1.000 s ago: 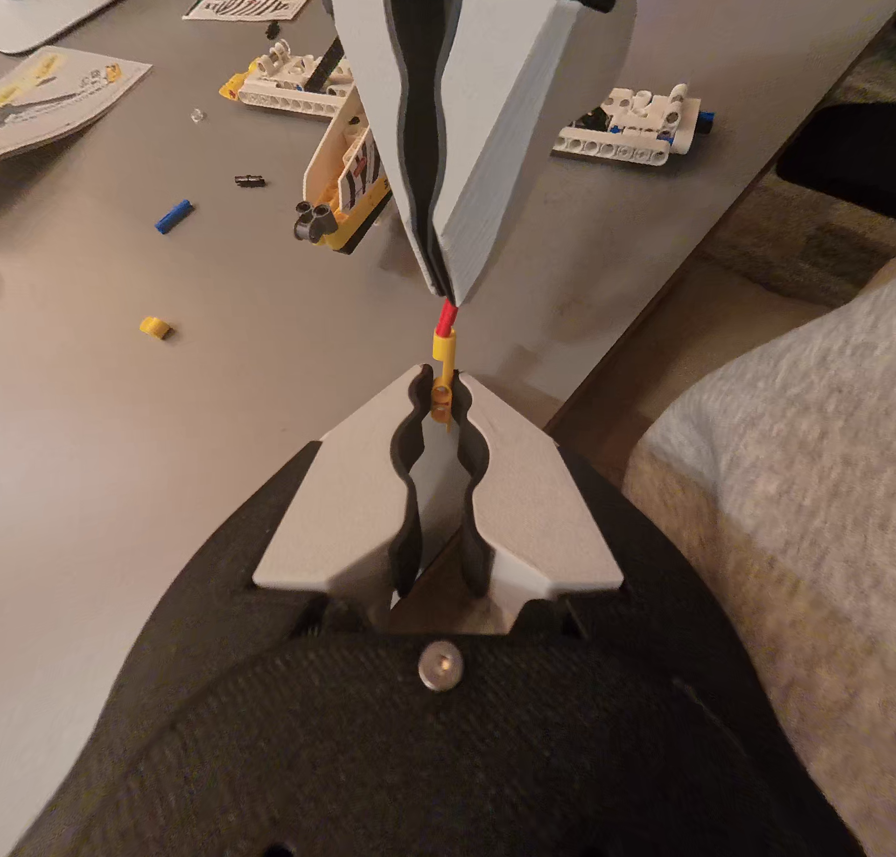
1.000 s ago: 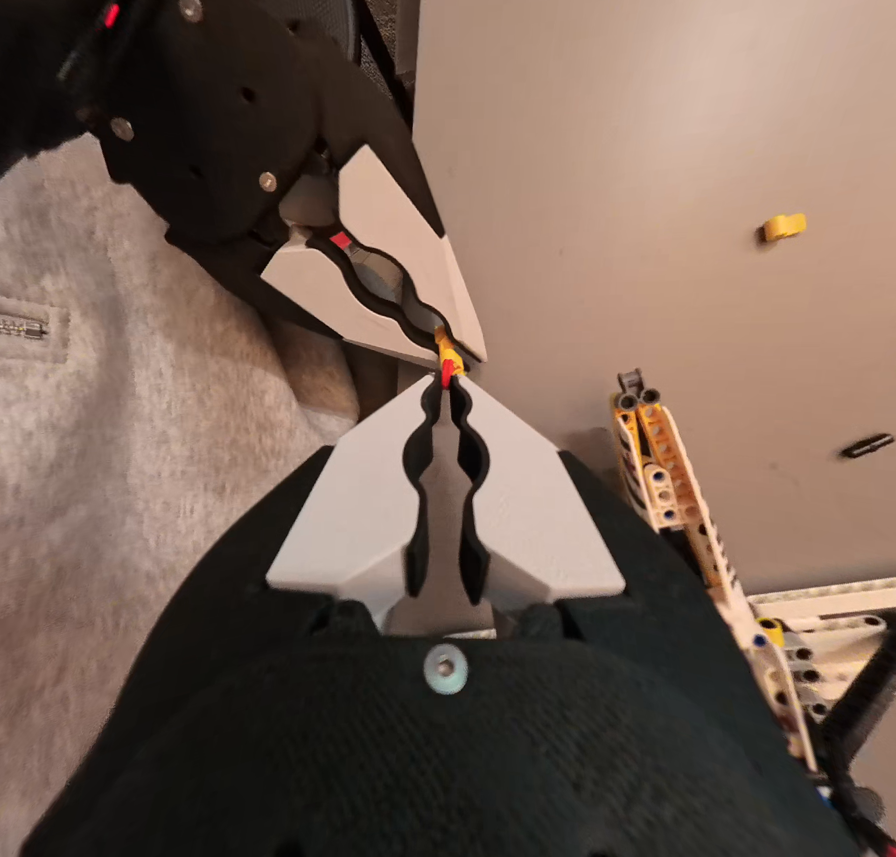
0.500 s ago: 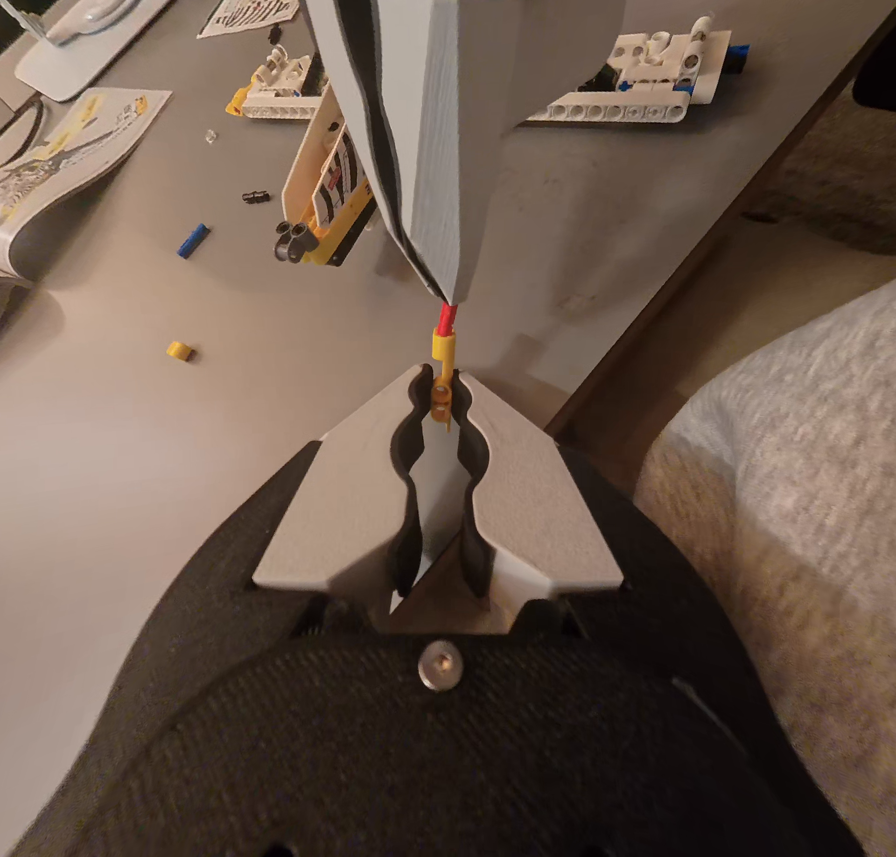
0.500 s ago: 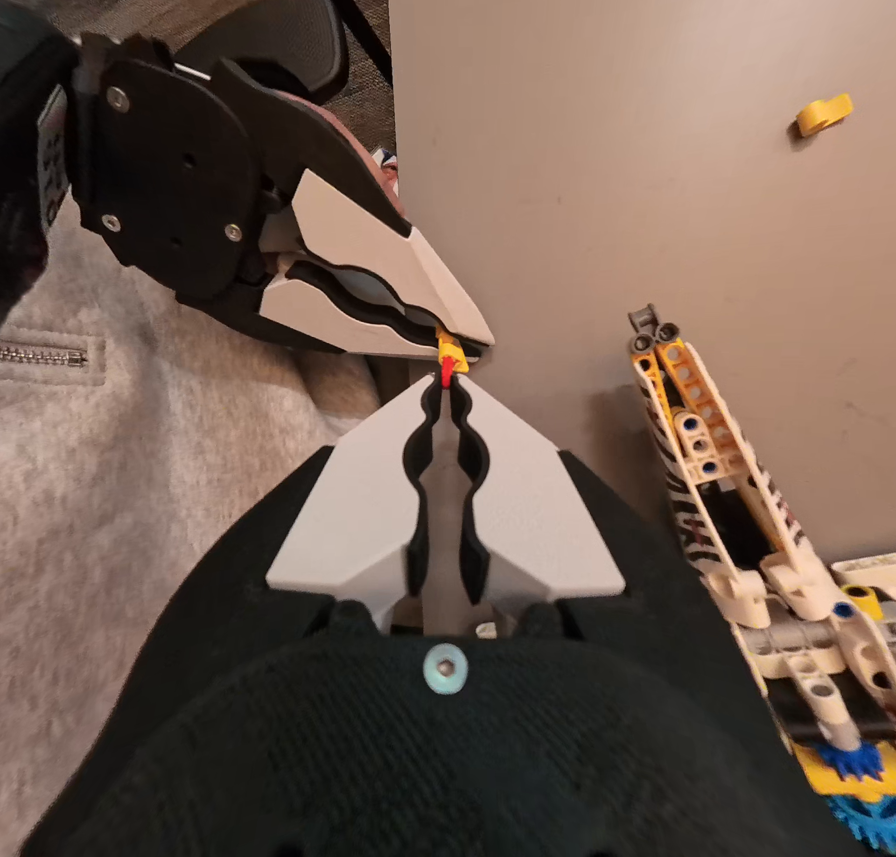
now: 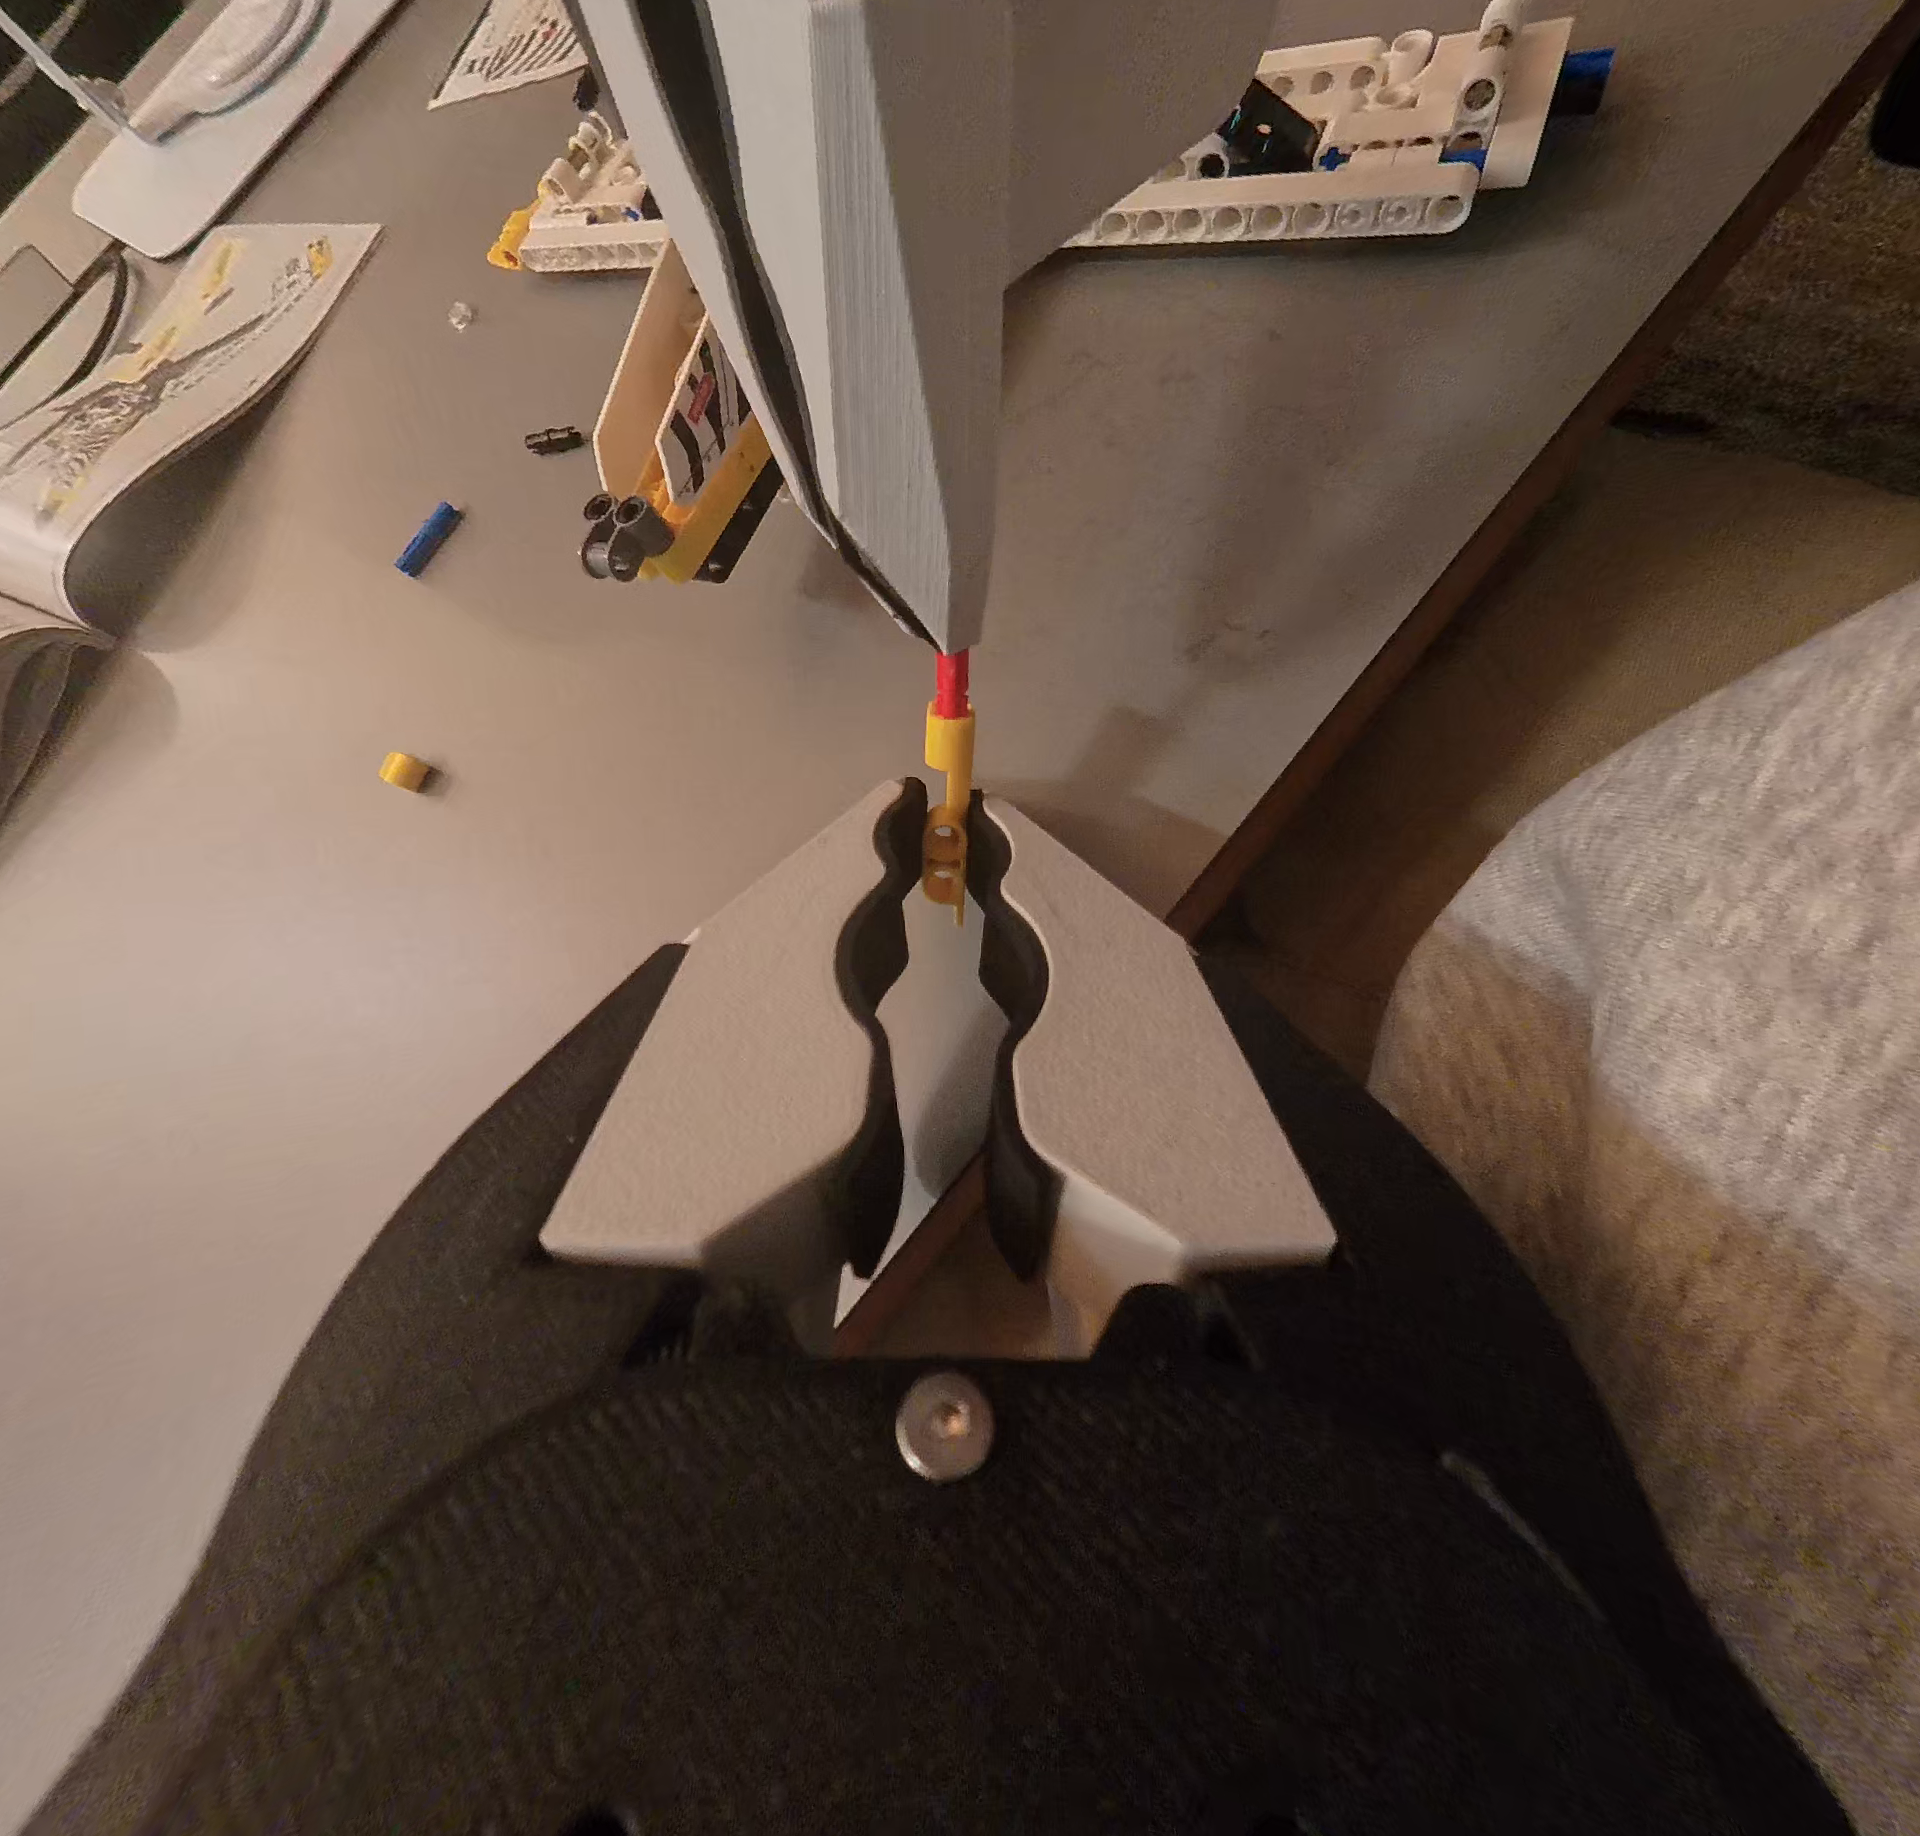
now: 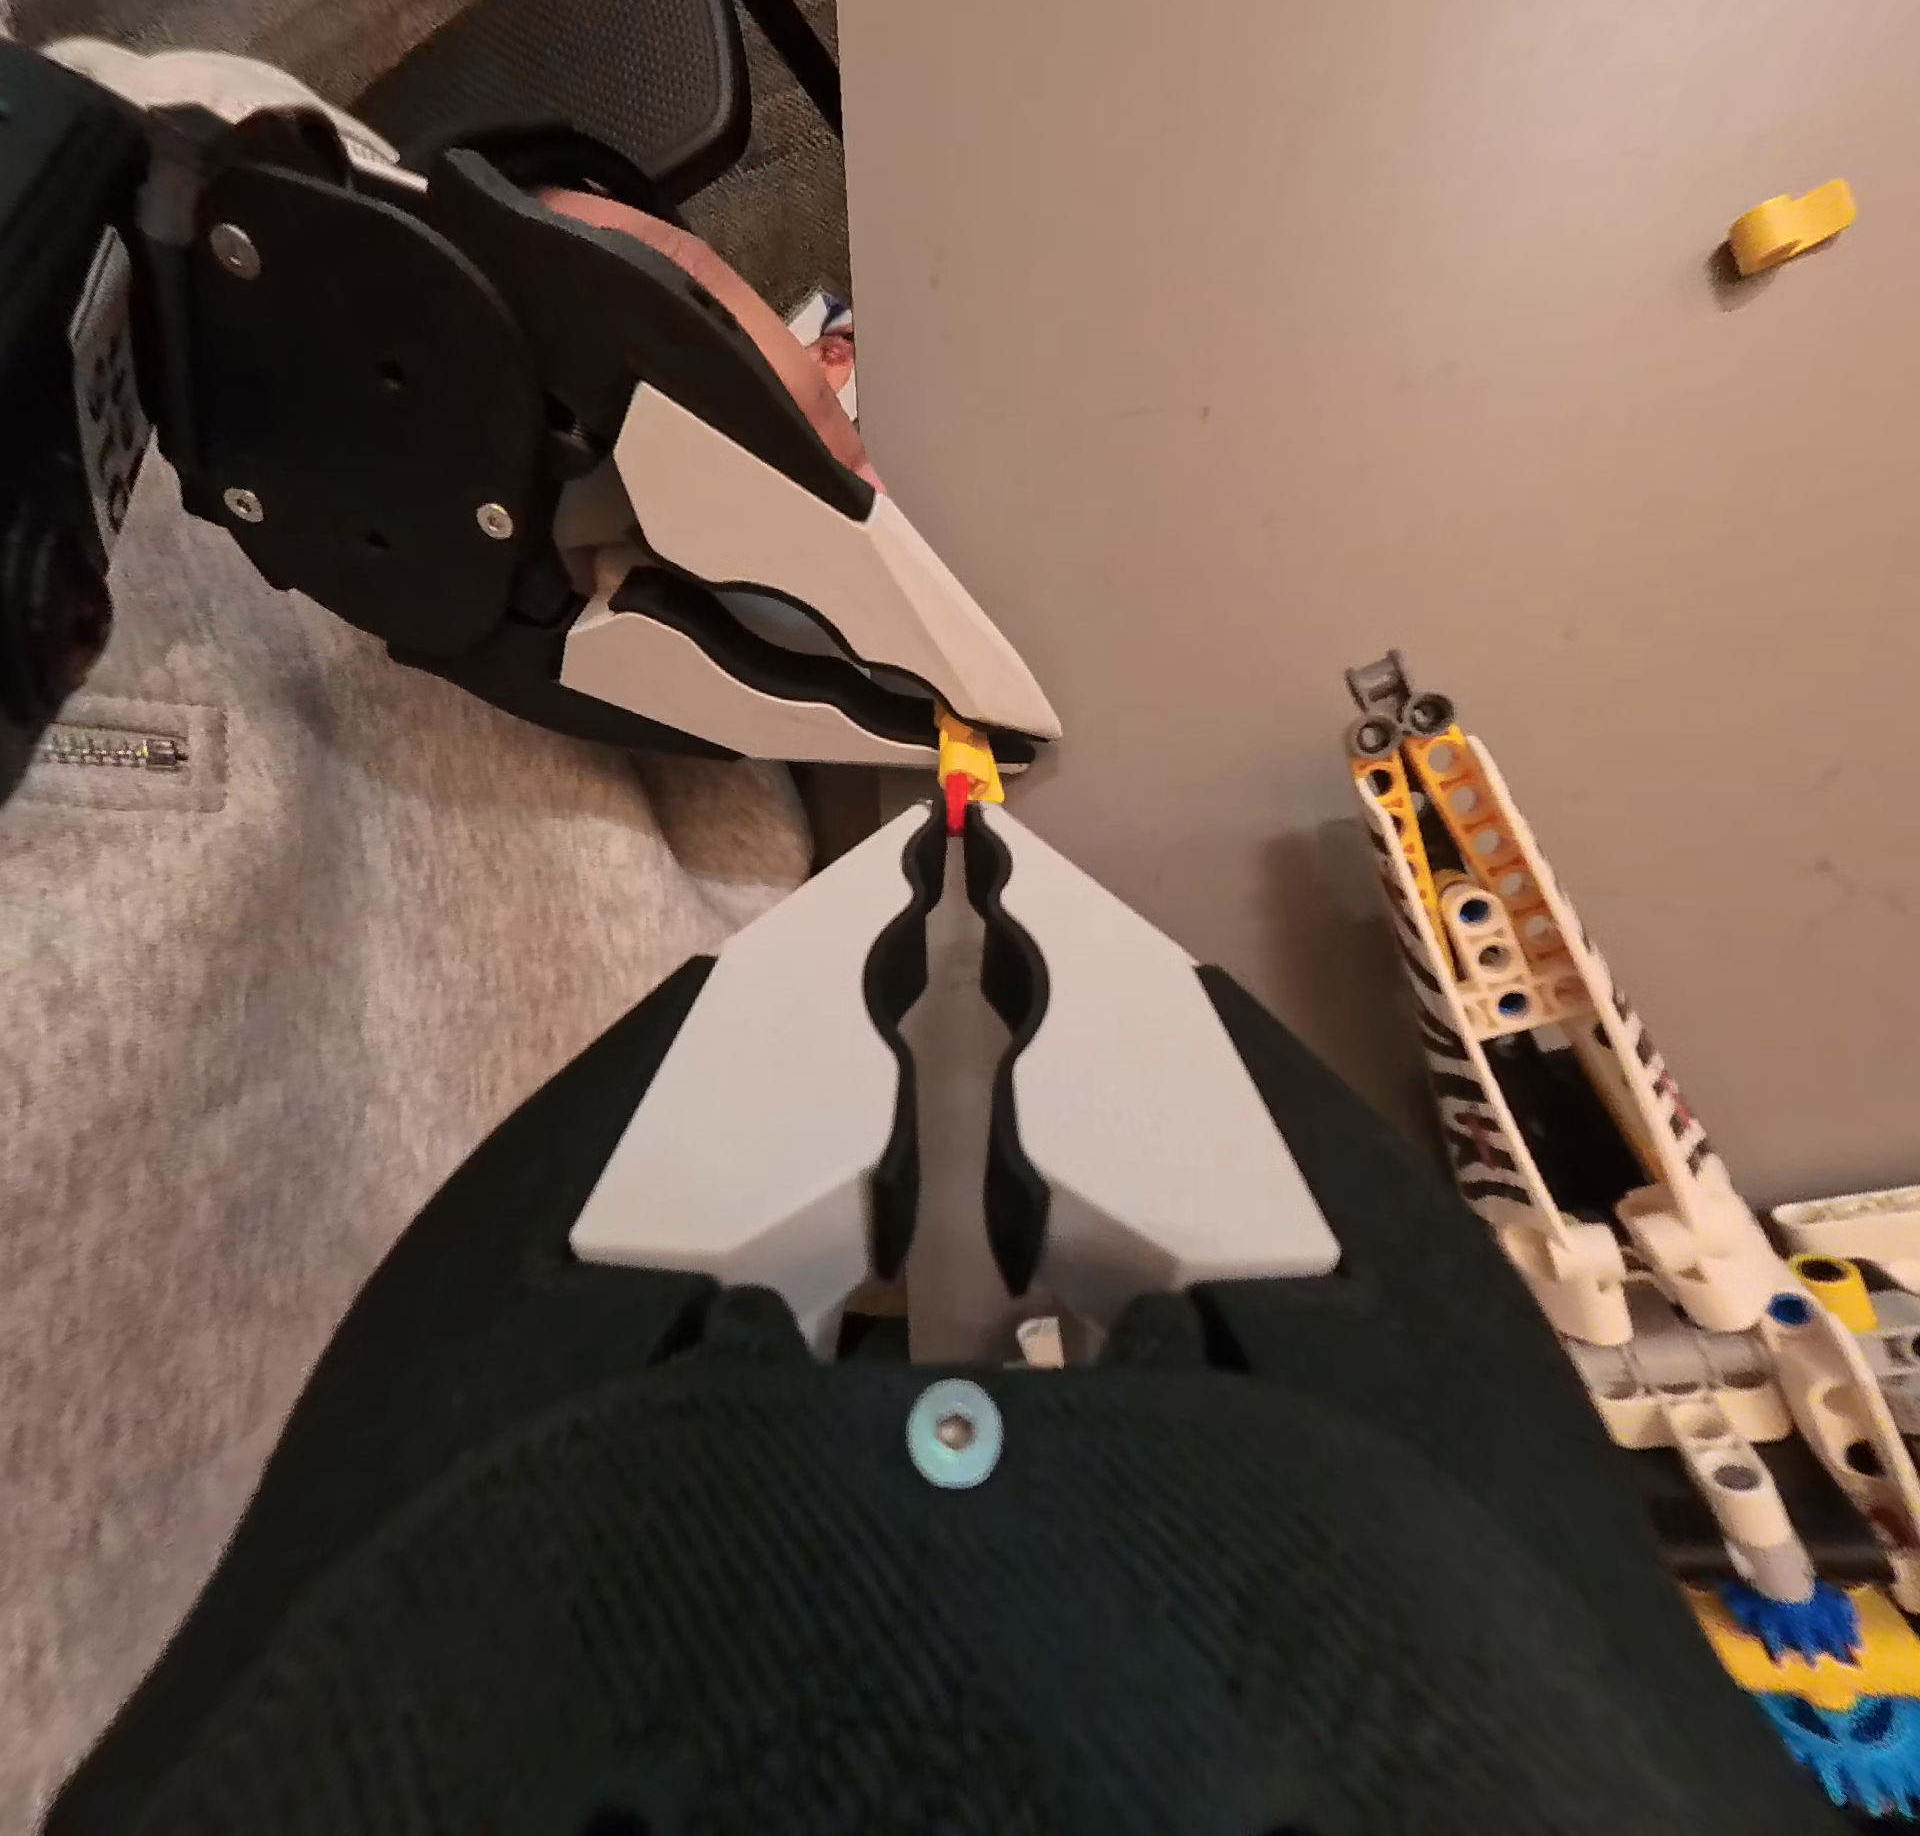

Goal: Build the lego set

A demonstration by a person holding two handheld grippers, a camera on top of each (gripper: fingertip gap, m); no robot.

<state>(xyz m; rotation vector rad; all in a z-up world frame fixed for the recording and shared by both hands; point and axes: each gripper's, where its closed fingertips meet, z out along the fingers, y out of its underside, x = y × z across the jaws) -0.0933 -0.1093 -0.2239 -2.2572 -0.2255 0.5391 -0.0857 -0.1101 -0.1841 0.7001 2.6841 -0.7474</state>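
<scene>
Table view shifted; left gripper jaws pinch yellow connector, right gripper jaws pinch red pin.

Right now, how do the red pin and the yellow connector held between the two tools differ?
The red pin is a thin short stub; the yellow connector is longer, with a sleeve and a holed tab. The right tool pinches the red pin, the left tool clamps the yellow connector's tab. The pin sits in the connector's sleeve. Both are small plastic parts held above the table edge.
</scene>
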